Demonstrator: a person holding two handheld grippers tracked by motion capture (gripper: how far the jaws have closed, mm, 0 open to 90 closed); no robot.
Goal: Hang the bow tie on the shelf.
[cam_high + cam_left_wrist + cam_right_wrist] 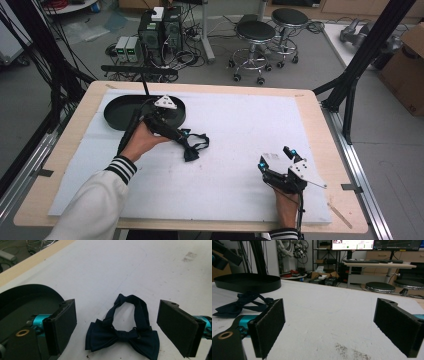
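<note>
My left gripper (117, 325) is wide apart, one jaw on each side of the bow tie (123, 336), nothing between the pads yet — that's the stance I'd want for a straight pinch on the knot. The tie lies flat on the white sheet (240, 125), wings spread, its neck strap looping away from me in a ring, so the middle is the thickest, surest bit to close on. From the high view the tie sits just beside the black round tray (117, 112), between the tray and the centre of the table (320, 115); my guess is the tray is where it's headed, though nobody has told me so. My right gripper (276, 158) rests low near my edge of the sheet, jaws spread and holding nothing — parked well apart from the tie, out of the left hand's way. The soft cloth may bunch or slide when I close, so I'd come down squarely on the knot.
</note>
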